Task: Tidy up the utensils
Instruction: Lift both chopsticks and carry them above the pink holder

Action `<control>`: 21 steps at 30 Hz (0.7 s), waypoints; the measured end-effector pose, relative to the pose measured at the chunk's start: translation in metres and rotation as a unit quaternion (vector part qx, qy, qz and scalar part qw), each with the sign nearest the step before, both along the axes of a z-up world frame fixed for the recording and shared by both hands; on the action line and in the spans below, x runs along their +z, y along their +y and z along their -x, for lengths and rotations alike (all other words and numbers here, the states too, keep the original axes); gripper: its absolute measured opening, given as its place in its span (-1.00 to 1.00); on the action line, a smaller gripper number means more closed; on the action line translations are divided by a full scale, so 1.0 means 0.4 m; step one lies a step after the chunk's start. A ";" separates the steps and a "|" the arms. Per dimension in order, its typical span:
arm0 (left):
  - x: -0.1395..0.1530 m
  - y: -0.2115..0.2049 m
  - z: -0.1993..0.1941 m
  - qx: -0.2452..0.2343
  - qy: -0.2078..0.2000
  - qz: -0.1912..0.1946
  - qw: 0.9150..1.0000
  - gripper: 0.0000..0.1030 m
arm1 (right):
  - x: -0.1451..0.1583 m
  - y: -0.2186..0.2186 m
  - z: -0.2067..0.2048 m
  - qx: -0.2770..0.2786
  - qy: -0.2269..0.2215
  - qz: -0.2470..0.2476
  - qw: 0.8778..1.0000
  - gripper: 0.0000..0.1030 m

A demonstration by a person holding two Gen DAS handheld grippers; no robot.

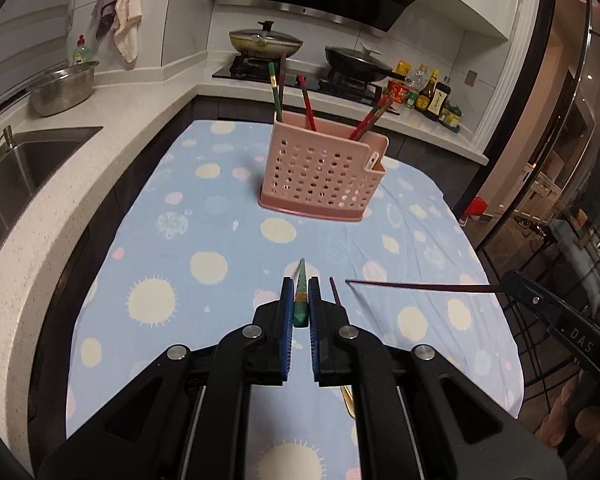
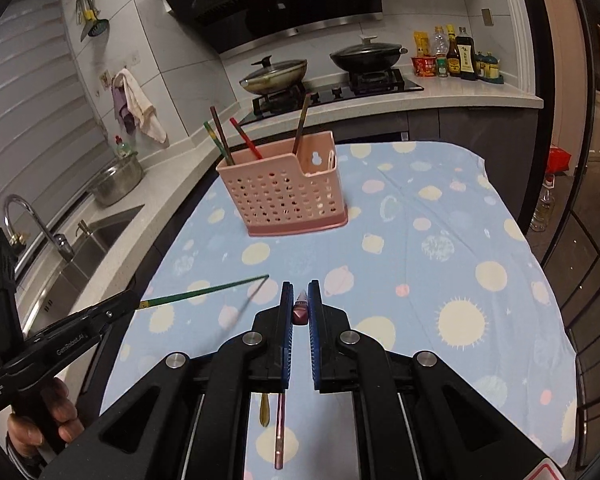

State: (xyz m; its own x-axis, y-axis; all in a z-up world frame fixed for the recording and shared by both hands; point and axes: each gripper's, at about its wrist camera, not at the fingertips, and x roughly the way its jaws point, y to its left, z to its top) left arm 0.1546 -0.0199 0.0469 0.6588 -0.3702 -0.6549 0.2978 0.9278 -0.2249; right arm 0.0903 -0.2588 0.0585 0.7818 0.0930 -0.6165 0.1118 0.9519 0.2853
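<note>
A pink perforated utensil basket stands on the blue patterned tablecloth and holds several chopsticks; it also shows in the right wrist view. My left gripper is shut on a green chopstick that points forward; the same chopstick shows from the side. My right gripper is shut on a dark maroon chopstick, seen from the side in the left view. Both are held above the cloth, short of the basket.
A purple chopstick and a gold utensil lie on the cloth under my right gripper. A sink and steel colander are on the left counter. Two lidded pans sit on the stove, sauce bottles beside it.
</note>
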 end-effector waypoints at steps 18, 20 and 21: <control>0.189 -0.024 -0.162 0.009 -0.087 0.033 0.996 -0.87 | 0.142 -0.061 -0.147 -0.010 -0.076 -0.013 0.997 -0.86; 0.213 -0.022 -0.181 0.009 -0.096 0.040 0.995 -0.87 | 0.163 -0.072 -0.170 -0.010 -0.085 -0.019 0.996 -0.86; 0.224 -0.022 -0.188 0.009 -0.101 0.042 0.994 -0.87 | 0.175 -0.078 -0.184 -0.009 -0.090 -0.024 0.996 -0.86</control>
State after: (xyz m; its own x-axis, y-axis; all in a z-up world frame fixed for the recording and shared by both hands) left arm 0.2297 -0.0289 0.1365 0.7810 -0.4051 -0.4753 0.3281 0.9138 -0.2396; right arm 0.1639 -0.2901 0.1285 0.8815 0.1033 -0.4607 0.0719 0.9350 0.3474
